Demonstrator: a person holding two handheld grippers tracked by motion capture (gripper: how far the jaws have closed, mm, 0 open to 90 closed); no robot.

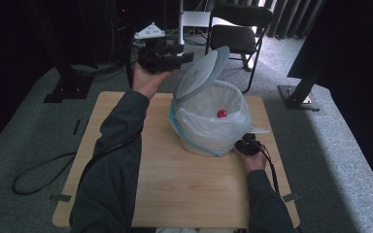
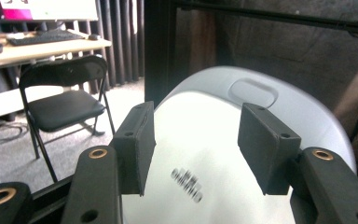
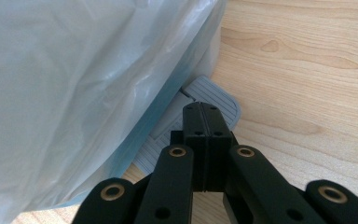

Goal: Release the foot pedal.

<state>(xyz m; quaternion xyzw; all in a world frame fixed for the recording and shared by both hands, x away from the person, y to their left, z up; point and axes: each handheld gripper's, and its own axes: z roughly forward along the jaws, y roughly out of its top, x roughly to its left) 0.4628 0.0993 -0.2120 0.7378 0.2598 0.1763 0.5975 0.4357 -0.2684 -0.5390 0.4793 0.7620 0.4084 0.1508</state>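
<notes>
A pedal bin (image 1: 209, 133) lined with a white bag (image 3: 74, 84) stands on the wooden table (image 1: 175, 189). Its grey lid (image 1: 201, 73) is tipped up and open. A small red object (image 1: 222, 113) lies inside. My right gripper (image 1: 246, 145) is at the bin's foot on the right. Its jaws are shut with nothing between them, and their tips (image 3: 204, 112) rest on the ribbed grey pedal (image 3: 209, 93). My left gripper (image 1: 184, 56) is held high behind the lid. It is open (image 2: 198, 126), with the lid's outer face (image 2: 223, 154) just beyond the jaws.
A black folding chair (image 1: 235, 34) stands on the carpet behind the table. A desk with a keyboard (image 2: 42, 44) is farther back. Black frame posts (image 1: 301, 82) stand at the right and left. A cable (image 1: 39, 170) loops on the floor at the left.
</notes>
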